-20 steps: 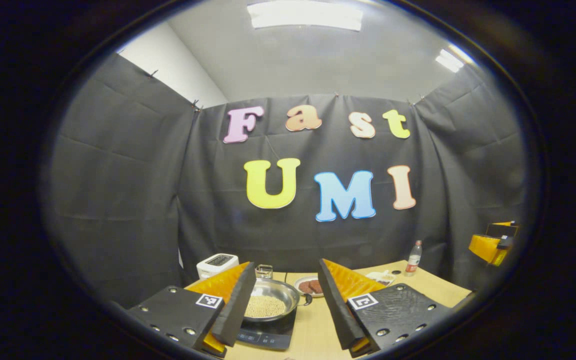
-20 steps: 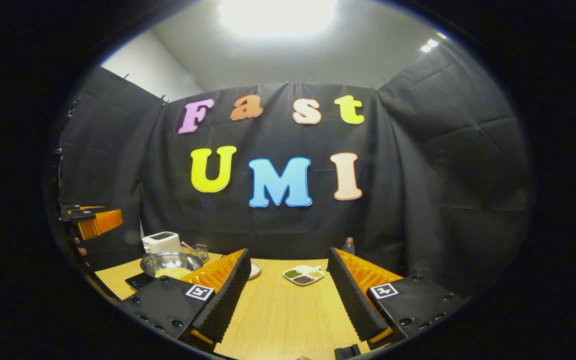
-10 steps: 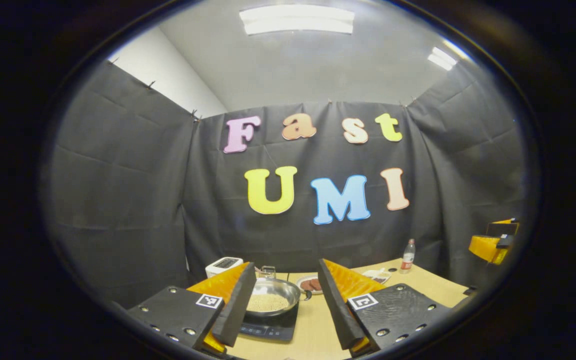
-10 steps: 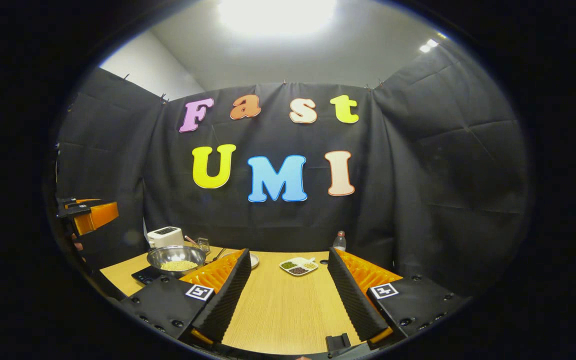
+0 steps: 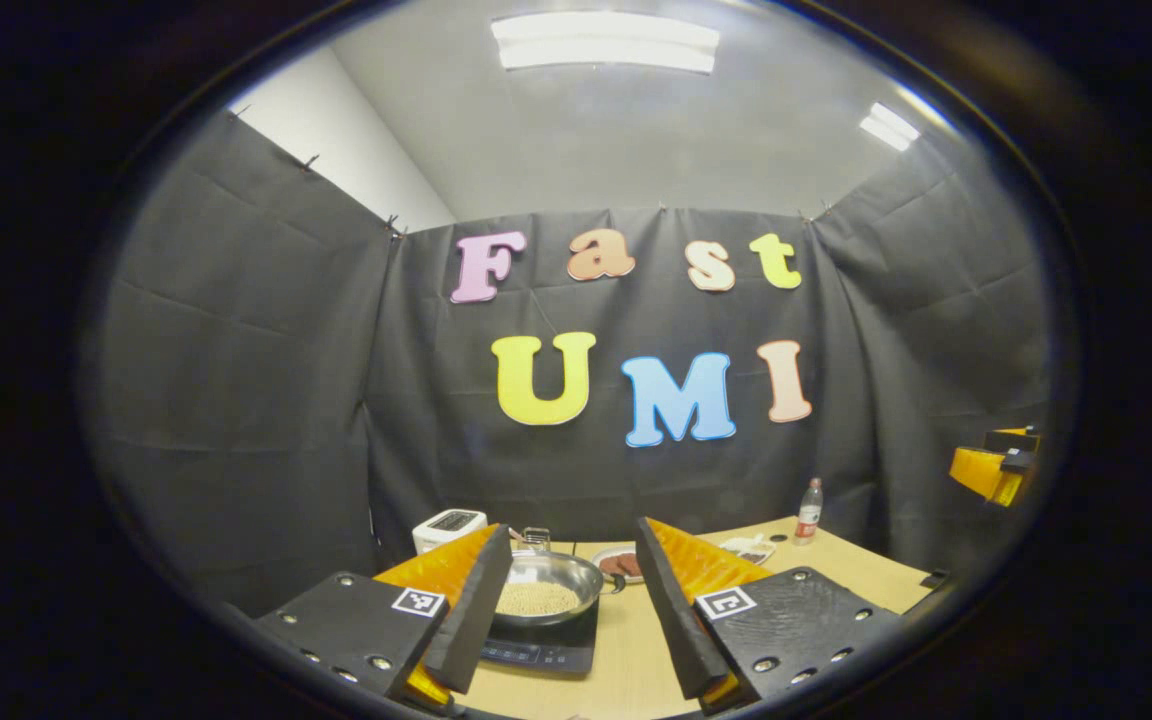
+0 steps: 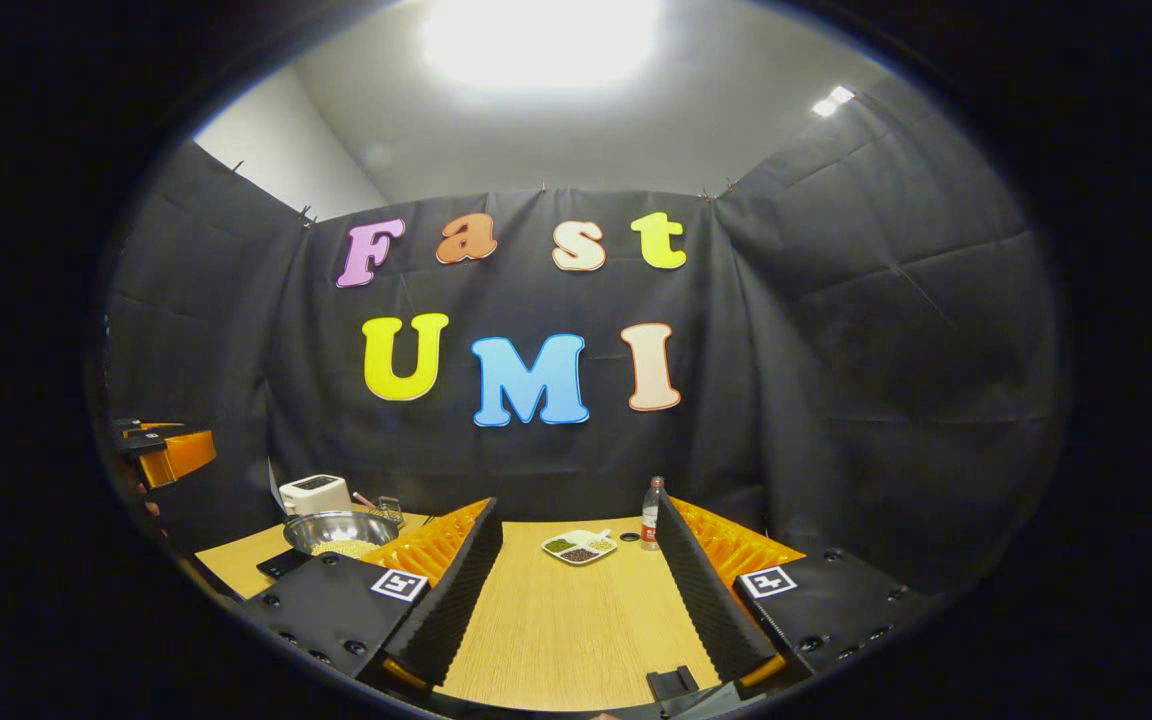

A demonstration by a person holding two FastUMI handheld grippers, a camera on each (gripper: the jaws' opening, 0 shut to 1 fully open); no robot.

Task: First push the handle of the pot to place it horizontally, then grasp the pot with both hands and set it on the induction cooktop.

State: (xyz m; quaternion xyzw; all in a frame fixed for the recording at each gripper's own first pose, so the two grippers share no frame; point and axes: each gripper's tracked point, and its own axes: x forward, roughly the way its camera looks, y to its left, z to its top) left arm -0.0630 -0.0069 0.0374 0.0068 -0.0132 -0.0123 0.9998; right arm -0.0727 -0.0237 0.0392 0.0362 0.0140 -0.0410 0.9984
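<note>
A steel pot (image 5: 548,590) holding pale beans sits on the black induction cooktop (image 5: 541,652), its short dark handle (image 5: 617,585) pointing right. My left gripper (image 5: 573,530) hovers open in front of it, clear of it, with the pot seen between its fingers. In the right gripper view the pot (image 6: 341,529) and the cooktop (image 6: 280,563) lie at the far left. My right gripper (image 6: 577,503) is open over bare table, holding nothing. Each gripper shows far off in the other's view: the right gripper (image 5: 994,470) and the left gripper (image 6: 171,450).
A white toaster (image 5: 449,526) and a glass (image 5: 536,538) stand behind the pot. A small plate (image 5: 621,565) of dark pieces lies to its right. A divided dish (image 6: 578,546) and a bottle (image 6: 652,512) stand at the back of the wooden table (image 6: 556,630).
Both grippers have drawn back from the table, so the pot and cooktop look smaller. The right gripper view has swung slightly right. The pot has stayed on the cooktop.
</note>
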